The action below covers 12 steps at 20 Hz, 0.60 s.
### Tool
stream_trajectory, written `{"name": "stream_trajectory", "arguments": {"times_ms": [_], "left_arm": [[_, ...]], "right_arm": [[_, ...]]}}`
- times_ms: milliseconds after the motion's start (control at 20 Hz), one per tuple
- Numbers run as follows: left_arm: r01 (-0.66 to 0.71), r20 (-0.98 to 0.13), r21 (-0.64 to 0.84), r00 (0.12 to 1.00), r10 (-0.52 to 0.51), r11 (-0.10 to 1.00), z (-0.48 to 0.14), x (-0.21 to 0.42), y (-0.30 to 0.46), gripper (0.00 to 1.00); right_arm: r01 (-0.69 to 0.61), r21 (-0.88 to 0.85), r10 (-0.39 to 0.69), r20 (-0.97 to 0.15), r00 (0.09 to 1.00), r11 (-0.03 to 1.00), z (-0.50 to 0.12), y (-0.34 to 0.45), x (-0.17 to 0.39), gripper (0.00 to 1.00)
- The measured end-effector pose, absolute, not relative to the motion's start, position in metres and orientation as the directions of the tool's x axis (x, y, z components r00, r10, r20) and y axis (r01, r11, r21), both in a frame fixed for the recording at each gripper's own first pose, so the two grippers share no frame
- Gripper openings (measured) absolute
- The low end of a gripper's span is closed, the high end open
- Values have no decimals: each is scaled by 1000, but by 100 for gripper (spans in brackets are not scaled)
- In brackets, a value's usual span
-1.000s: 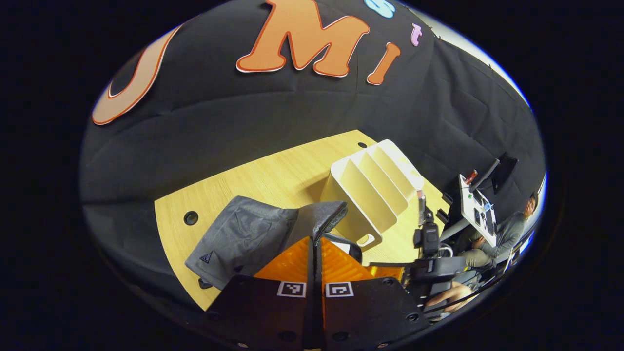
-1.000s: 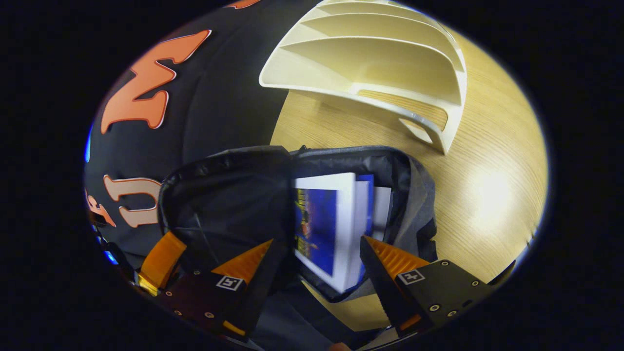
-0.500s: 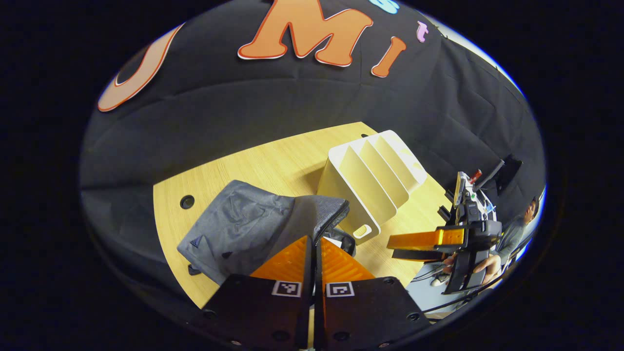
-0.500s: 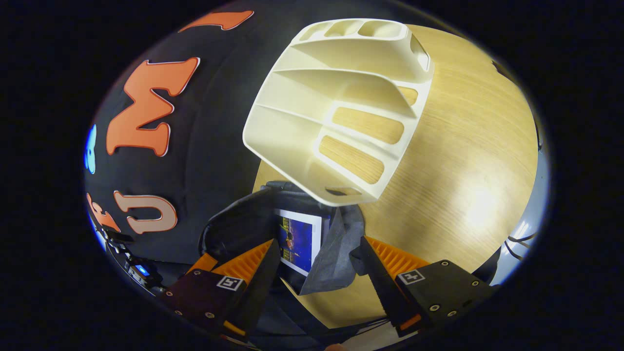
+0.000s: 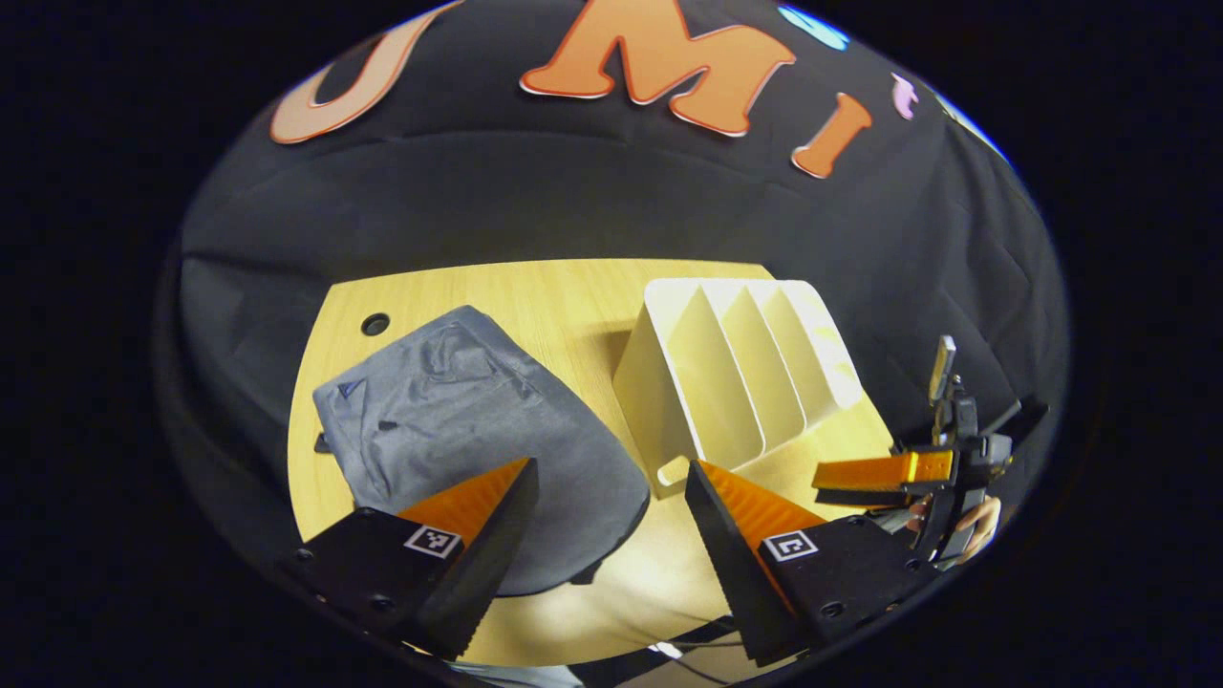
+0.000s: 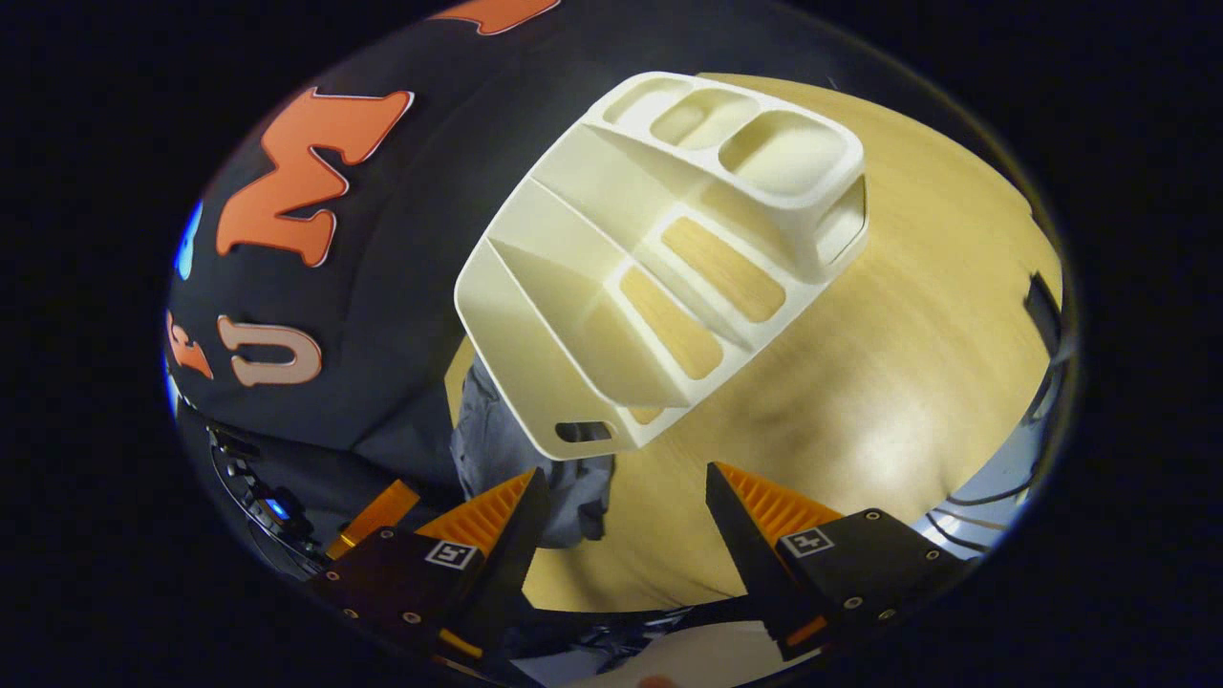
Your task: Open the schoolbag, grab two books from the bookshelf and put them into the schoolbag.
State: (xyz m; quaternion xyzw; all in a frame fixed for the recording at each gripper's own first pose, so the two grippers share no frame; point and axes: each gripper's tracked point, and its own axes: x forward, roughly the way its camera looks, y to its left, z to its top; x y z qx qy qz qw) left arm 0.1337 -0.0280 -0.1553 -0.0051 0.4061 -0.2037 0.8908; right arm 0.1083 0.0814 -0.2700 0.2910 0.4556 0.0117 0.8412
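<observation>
Let go of the schoolbag (image 5: 478, 430) flap, my left gripper (image 5: 611, 540) is spread wide now, and my right gripper (image 6: 621, 535) pulled back from the books.

No readable text stands on anything here. The schoolbag (image 5: 478, 430) carries a small triangular logo (image 5: 351, 389) near its corner, too small to read.

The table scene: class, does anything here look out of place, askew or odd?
Nothing stands out. The grey schoolbag lies flat on the wooden table, with the cream bookshelf upright beside it, its slots empty. The left gripper and right gripper are both open, holding nothing.
</observation>
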Motion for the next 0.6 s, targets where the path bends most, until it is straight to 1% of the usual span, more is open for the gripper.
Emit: {"name": "stream_trajectory", "arguments": {"times_ms": [50,150,300,450,600], "left_arm": [[320,-699,-161,632,-336,934,-152,134,-35,99],[257,-626,-129,727,-280,958,-130,135,-50,99],[212,-472,-116,848,-241,970,-79,131,-70,99],[196,-311,-94,925,-216,976,-28,126,-72,98],[183,-155,-78,969,-193,980,25,119,-73,98]], "right_arm": [[198,465,270,-755,597,863,-260,67,113,99],[93,401,247,-713,656,911,-228,42,123,99],[-47,285,212,-587,781,957,-166,17,149,99],[-129,189,199,-424,884,974,-104,4,162,98],[-166,104,188,-264,946,981,-53,-1,161,98]]}}
